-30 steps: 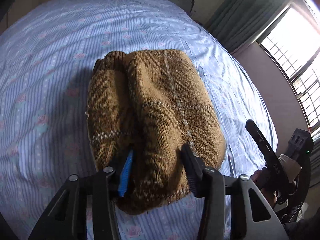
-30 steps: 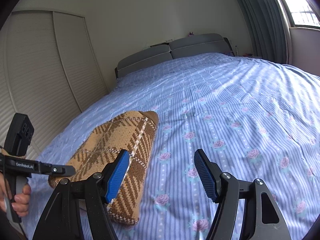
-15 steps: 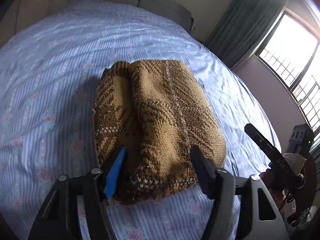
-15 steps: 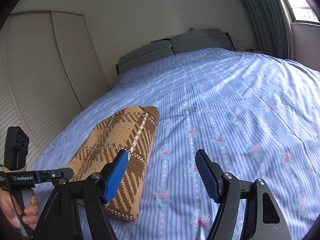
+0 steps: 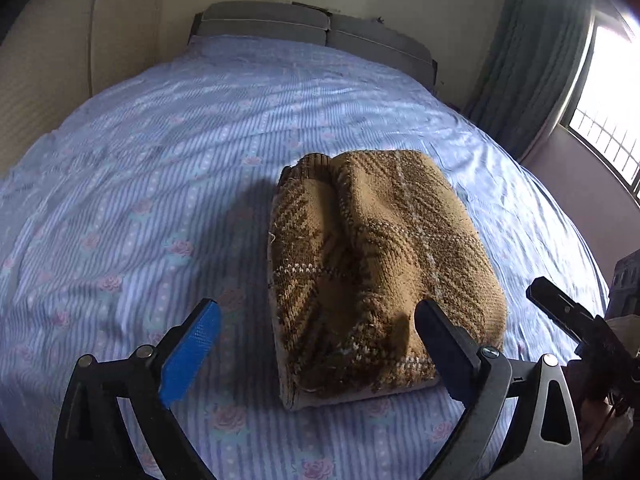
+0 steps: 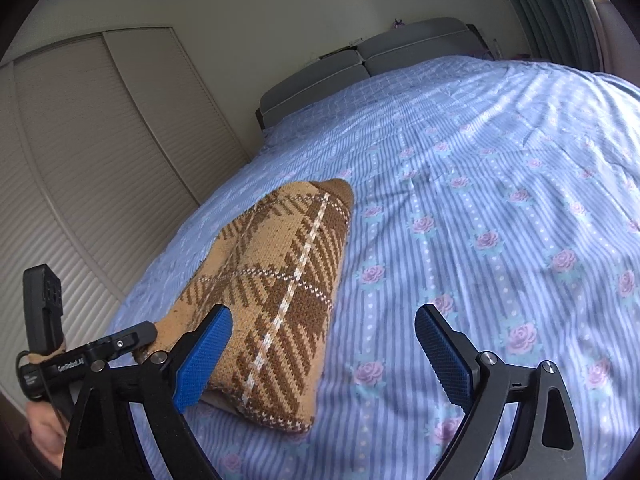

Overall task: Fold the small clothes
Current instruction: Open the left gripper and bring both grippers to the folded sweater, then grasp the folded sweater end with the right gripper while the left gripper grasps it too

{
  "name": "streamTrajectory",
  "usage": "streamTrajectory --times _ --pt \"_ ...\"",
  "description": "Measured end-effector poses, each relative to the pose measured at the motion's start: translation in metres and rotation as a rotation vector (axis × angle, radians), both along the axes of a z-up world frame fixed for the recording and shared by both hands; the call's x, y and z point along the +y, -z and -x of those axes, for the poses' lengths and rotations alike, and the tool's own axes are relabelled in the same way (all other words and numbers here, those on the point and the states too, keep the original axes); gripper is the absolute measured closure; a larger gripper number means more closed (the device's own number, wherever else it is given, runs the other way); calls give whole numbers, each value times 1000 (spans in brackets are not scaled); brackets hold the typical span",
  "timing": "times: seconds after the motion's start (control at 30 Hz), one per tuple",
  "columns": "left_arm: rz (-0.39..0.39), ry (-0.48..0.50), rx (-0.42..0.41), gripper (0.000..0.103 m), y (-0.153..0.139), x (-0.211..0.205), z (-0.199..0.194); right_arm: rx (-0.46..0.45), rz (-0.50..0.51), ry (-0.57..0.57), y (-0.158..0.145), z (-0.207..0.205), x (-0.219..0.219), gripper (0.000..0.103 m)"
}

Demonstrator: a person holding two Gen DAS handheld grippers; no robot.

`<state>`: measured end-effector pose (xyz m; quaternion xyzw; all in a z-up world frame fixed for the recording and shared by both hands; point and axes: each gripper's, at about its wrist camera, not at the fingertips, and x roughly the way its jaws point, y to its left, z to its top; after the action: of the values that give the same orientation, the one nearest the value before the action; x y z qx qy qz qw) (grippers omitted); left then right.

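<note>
The far side of the folded sweater point(image 5: 376, 276) is being hidden by its own bulk in the left wrist view, and its underside cannot be seen. The near left corner of the sweater point(image 6: 276, 292) is being covered by a blue pad in the right wrist view. The right tool point(image 5: 568, 316) is being cut off at the frame's right edge there, and the person's hand point(image 6: 44, 436) is being shown only in part at the lower left.

The brown plaid sweater is being shown lying folded on the bed point(image 5: 132, 208), near its foot. The left tool point(image 5: 316, 344) is being held wide open just in front of it, gripping nothing. The right tool point(image 6: 323, 354) is being held wide open over the sheet, empty, beside the sweater.

The bed is being covered by a blue striped sheet with pink roses. A grey headboard point(image 5: 312, 28), pale slatted wardrobe doors point(image 6: 80, 152), green curtains point(image 5: 532, 56) and a bright window point(image 5: 608, 112) are being shown around it.
</note>
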<state>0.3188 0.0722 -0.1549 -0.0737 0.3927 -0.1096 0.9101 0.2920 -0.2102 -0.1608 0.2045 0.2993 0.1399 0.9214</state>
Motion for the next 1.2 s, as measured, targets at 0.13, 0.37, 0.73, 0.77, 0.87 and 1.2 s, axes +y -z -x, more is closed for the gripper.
streamTrajectory --times 0.13,0.37,0.73,0.77,0.87,1.2 --pt "26 -15 7 1 6 3 -4 55 -83 0 13 -6 -6 9" --pt "95 -8 5 0 6 6 -13 117 -142 -18 8 -29 -7 8" --pt "189 -11 20 0 -6 21 -38 213 -14 -114 -12 -89 16 7" --pt "192 -6 34 0 -4 21 -42 224 -9 -116 -10 -93 17 7" --pt "166 23 86 0 5 17 -54 257 -20 -121 -1 -107 15 8" --pt "253 74 174 0 34 16 -69 359 -171 -208 34 -138 8 2"
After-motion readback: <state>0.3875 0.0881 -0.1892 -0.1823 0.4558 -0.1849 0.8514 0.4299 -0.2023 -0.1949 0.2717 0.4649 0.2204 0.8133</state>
